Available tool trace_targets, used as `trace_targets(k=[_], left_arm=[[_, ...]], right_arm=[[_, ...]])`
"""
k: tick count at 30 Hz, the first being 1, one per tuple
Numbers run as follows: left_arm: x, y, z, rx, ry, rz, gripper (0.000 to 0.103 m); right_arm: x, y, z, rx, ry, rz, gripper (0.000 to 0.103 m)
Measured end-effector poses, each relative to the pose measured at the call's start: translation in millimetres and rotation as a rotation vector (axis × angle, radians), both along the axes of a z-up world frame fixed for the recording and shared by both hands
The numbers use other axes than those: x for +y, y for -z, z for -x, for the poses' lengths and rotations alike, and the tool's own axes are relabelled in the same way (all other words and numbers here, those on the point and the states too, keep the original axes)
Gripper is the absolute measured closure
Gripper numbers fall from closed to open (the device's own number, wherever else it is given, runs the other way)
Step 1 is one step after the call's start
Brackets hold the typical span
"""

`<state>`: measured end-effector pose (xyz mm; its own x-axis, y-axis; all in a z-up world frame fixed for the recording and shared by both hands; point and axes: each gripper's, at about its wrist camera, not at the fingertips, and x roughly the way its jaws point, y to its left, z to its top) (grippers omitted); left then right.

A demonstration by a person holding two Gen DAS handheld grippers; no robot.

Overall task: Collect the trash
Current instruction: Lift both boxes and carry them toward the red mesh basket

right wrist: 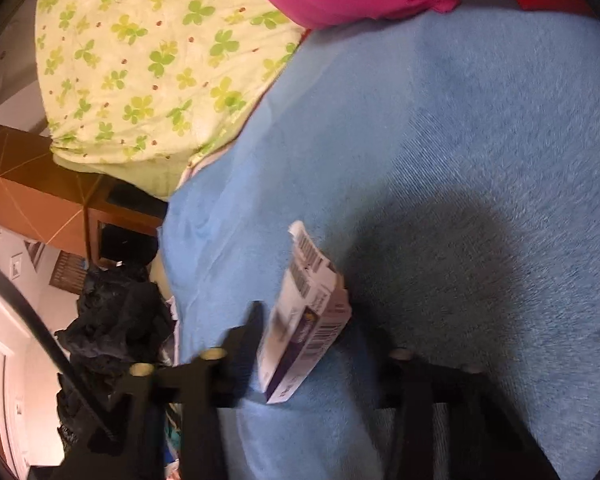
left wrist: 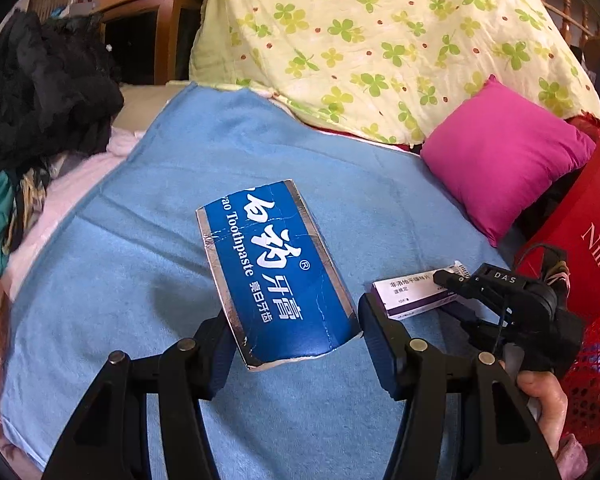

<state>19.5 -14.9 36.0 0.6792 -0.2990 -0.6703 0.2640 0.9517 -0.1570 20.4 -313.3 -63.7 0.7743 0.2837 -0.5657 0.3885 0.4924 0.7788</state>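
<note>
A blue toothpaste box (left wrist: 276,264) sticks up between the fingers of my left gripper (left wrist: 296,332), which is shut on its lower end above the blue blanket (left wrist: 140,280). To its right a small white and purple medicine box (left wrist: 416,292) lies at the tip of my right gripper (left wrist: 456,280), which a hand (left wrist: 540,396) holds. In the right wrist view the medicine box (right wrist: 308,320) stands on edge between the two fingers of the right gripper (right wrist: 308,328). The fingers close against its sides; the picture is blurred.
A pink pillow (left wrist: 504,156) and a clover-print quilt (left wrist: 380,40) lie at the far side of the blanket. Dark clothes (left wrist: 40,92) are piled at the left. A red bag (left wrist: 596,220) and a red mesh basket (left wrist: 592,384) sit at the right edge.
</note>
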Motion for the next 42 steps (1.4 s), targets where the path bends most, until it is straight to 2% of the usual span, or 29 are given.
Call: trace_targets(k=[5, 9, 16, 22, 26, 35, 42], left_arm=[[-2, -10, 6, -0.070, 0.000, -0.041, 0.043], [-4, -18, 14, -0.125, -0.001, -0.073, 0.043], [-11, -33, 38, -0.203, 0.030, -0.103, 0.043], [-24, -50, 68, -0.265, 0.067, -0.111, 0.043], [-39, -61, 96, -0.301, 0.106, -0.124, 0.043], [-55, -78, 154, -0.317, 0.154, -0.130, 0.043], [-79, -96, 189, -0.359, 0.200, -0.165, 0.043]], right_arm=[[8, -29, 8, -0.076, -0.002, 0.090, 0.076], [21, -74, 28, -0.164, -0.019, 0.225, 0.076], [43, -145, 85, -0.309, -0.022, 0.407, 0.076], [49, -185, 145, -0.394, 0.008, 0.531, 0.076], [47, -200, 192, -0.438, 0.052, 0.575, 0.076], [37, -219, 282, -0.511, 0.161, 0.688, 0.076], [16, -222, 332, -0.544, 0.249, 0.695, 0.076]])
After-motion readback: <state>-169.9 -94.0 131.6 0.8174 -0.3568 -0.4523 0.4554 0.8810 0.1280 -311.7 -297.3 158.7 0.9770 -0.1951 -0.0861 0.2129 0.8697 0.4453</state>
